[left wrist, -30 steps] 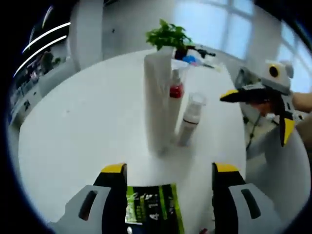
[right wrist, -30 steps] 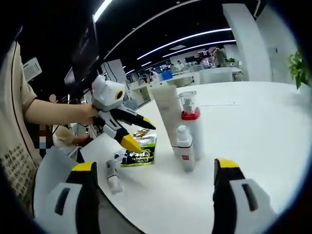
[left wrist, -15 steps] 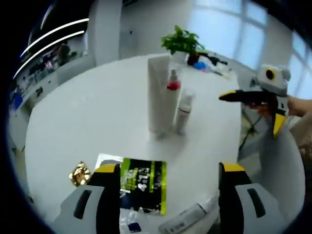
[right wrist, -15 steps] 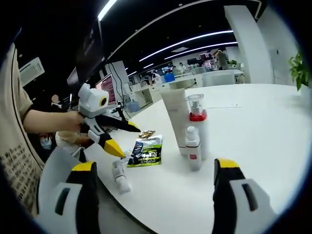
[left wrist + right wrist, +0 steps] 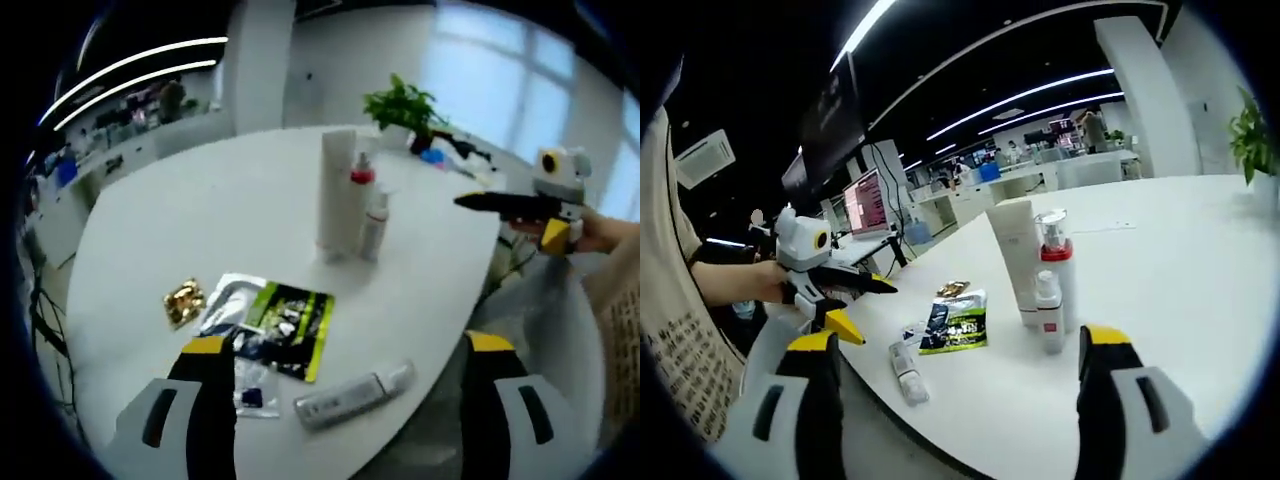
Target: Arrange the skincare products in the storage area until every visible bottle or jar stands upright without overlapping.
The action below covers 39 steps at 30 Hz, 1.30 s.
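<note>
We hold the left hand-held gripper [image 5: 340,420] with its jaws spread wide and nothing between them, off the near edge of the round white table [image 5: 190,220]. Our right hand-held gripper [image 5: 955,400] is likewise wide open and empty, off another stretch of the edge. Toward the middle of the table three products stand upright, close together: a tall white tube [image 5: 336,195], a red-collared pump bottle [image 5: 361,190] and a small white bottle [image 5: 374,225]. Near the edge by our left hand-held gripper a white tube lies flat [image 5: 352,395], beside a green-and-black sachet [image 5: 290,325], a clear packet [image 5: 232,305] and a gold wrapper [image 5: 185,302]. A potted plant [image 5: 402,103] stands at the far edge.
</note>
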### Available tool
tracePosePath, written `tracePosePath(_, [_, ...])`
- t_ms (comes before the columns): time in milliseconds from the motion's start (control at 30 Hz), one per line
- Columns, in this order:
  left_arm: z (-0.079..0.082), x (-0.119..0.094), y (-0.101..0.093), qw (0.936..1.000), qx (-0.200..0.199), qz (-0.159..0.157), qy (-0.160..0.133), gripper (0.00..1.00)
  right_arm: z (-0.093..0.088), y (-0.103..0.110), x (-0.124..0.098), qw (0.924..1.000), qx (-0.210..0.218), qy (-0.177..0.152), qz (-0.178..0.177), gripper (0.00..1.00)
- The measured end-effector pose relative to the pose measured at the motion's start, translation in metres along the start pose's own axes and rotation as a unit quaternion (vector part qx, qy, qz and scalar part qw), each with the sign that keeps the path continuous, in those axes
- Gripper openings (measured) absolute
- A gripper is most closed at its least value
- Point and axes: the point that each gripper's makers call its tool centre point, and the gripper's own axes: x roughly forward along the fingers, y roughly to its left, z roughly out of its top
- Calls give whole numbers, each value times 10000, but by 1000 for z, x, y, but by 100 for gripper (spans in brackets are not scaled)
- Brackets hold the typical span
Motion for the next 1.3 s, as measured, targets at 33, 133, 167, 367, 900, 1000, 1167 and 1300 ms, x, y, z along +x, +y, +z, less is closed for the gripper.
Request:
tracePosePath(33, [-2, -3, -1, 10000, -31, 28, -9, 93, -1, 1, 0, 10000, -6, 4, -3, 100])
tracePosePath(133, [-6, -12, -1, 9998, -121, 136, -74, 94, -2, 3, -1, 9999, -148, 82, -26, 100])
tracePosePath(167, [-7, -15, -1, 9997, -160, 164, -94, 95, -2, 4, -1, 9999, -144, 86, -16, 100])
tracePosePath(367, [-7, -32, -4, 9979, -263, 353, -481, 97, 0, 10, -1, 9998, -176, 62, 0, 100])
tracePosePath(900, [-19, -49, -16, 9960, -316, 490, -678, 97, -11, 27, 1, 9986, -487, 193, 37, 100])
tracePosePath(1000, [-16, -48, -16, 9957, -291, 493, -728, 97, -10, 27, 1, 9986, -501, 184, 33, 100])
tracePosePath(1167, [-17, -47, -14, 9959, -297, 518, -682, 97, -12, 27, 1, 9983, -540, 232, 38, 100])
tracePosePath(1300, [-19, -46, -14, 9964, -292, 495, -631, 97, -12, 26, 1, 9984, -517, 215, 34, 100])
